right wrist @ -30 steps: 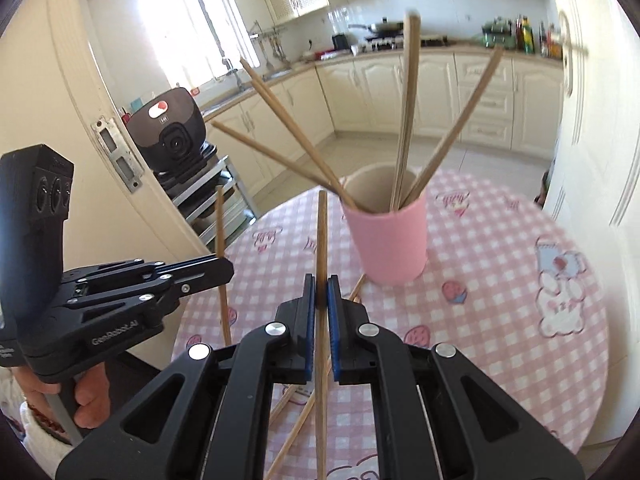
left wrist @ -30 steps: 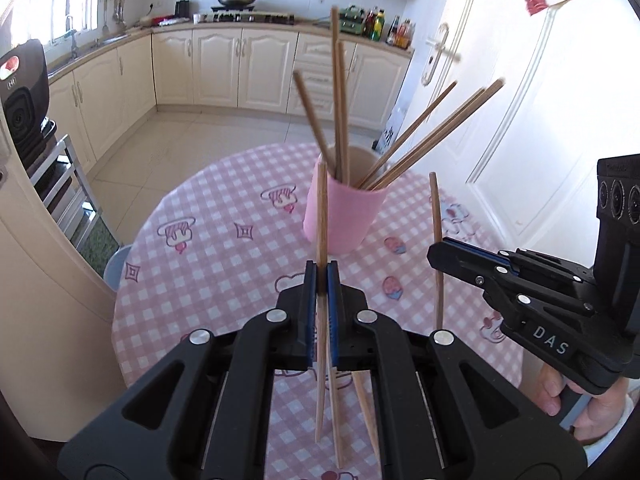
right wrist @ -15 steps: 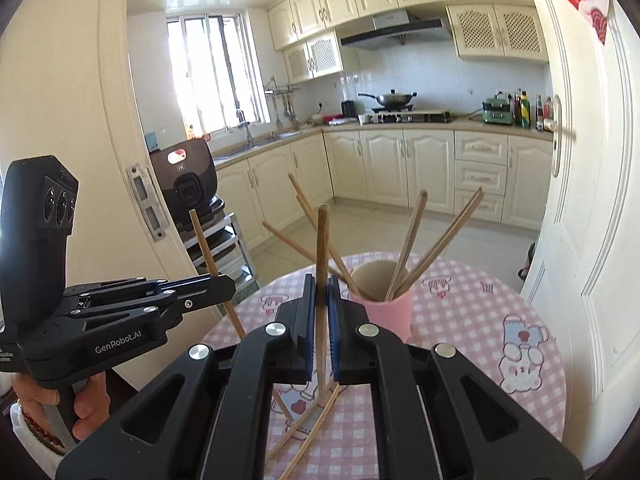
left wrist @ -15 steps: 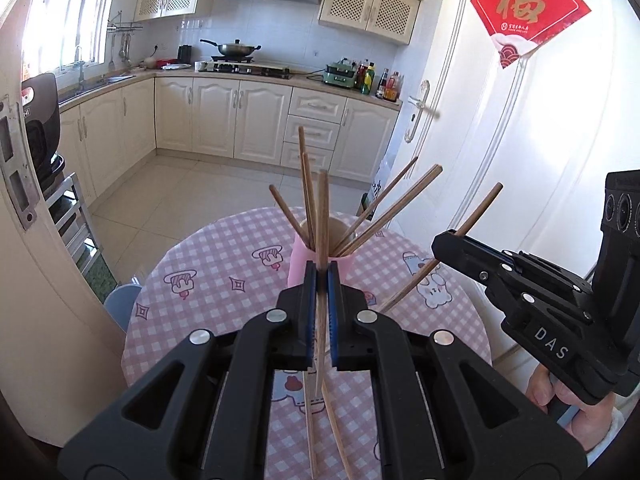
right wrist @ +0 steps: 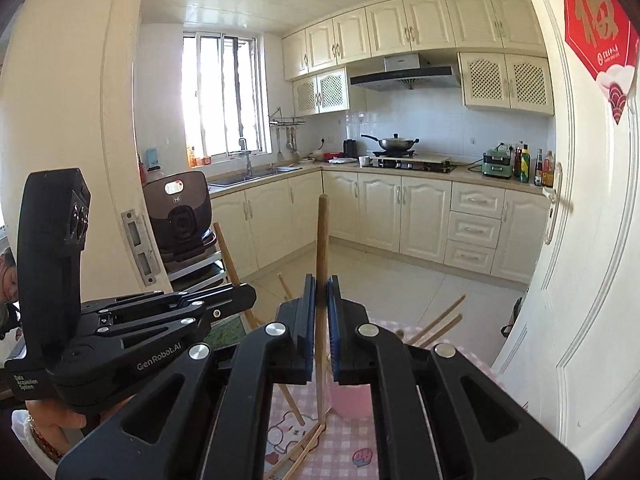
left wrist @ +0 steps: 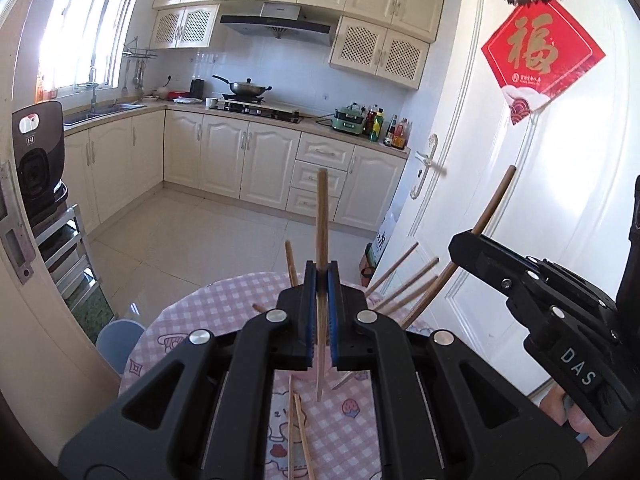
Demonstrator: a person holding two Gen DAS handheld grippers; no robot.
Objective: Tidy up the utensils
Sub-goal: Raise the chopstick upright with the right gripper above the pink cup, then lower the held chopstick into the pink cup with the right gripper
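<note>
My left gripper (left wrist: 321, 280) is shut on a wooden chopstick (left wrist: 322, 216) that stands upright between its pads, high above the table. My right gripper (right wrist: 319, 286) is shut on another upright chopstick (right wrist: 322, 236); it also shows at the right of the left wrist view (left wrist: 464, 244), with its chopstick (left wrist: 494, 204) slanting up. The pink cup (right wrist: 350, 402) with several chopsticks (right wrist: 438, 322) sits on the checked table, mostly hidden behind the grippers. Loose chopsticks (left wrist: 298, 428) lie on the cloth below, and they also show in the right wrist view (right wrist: 304, 446).
The round table has a pink checked cloth (left wrist: 208, 308). A white door (left wrist: 520, 208) stands close on the right. A blue stool (left wrist: 116, 340) and a metal rack with an appliance (left wrist: 38, 164) are on the left. Kitchen cabinets (left wrist: 256, 164) line the far wall.
Both grippers have risen well above the table, each with its chopstick. The cup and table have dropped low in both views, and the views now tilt up toward the kitchen.
</note>
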